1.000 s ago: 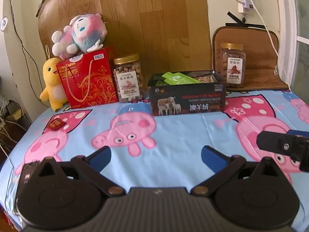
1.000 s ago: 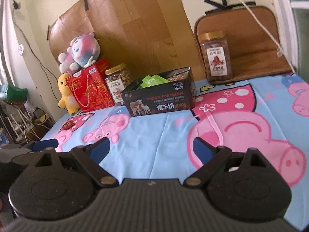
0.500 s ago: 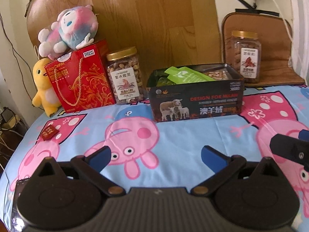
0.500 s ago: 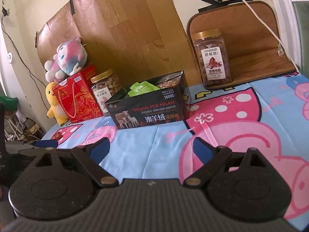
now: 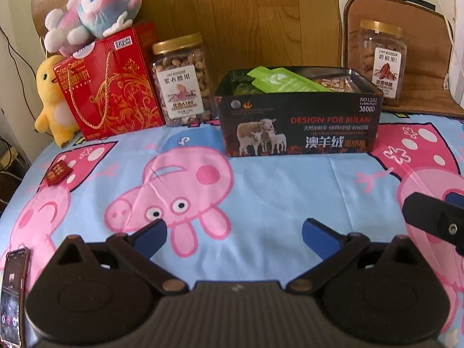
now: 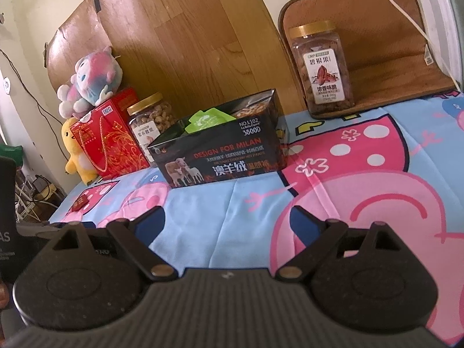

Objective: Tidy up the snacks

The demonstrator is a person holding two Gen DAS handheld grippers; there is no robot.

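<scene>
Black cardboard is what I steer by: the open snack box [image 5: 298,124] stands toward the back of the cartoon-print cloth [image 5: 261,191], dead ahead of my left gripper [image 5: 233,229] and ahead and slightly left of my right gripper [image 6: 226,217]. Both claws are spread wide and hold nothing. The box's long side runs across my view, with green packets [image 5: 284,79] already inside. Loose snacks stand along the back: the cashew jar [image 5: 182,78] and red gift box [image 5: 107,81] left of the snack box, the pecan jar [image 6: 322,66] on its right. I judge the left claw is nearer the cashew jar, up and left of it, while the pecan jar lies forward and right of the right claw, well apart.
</scene>
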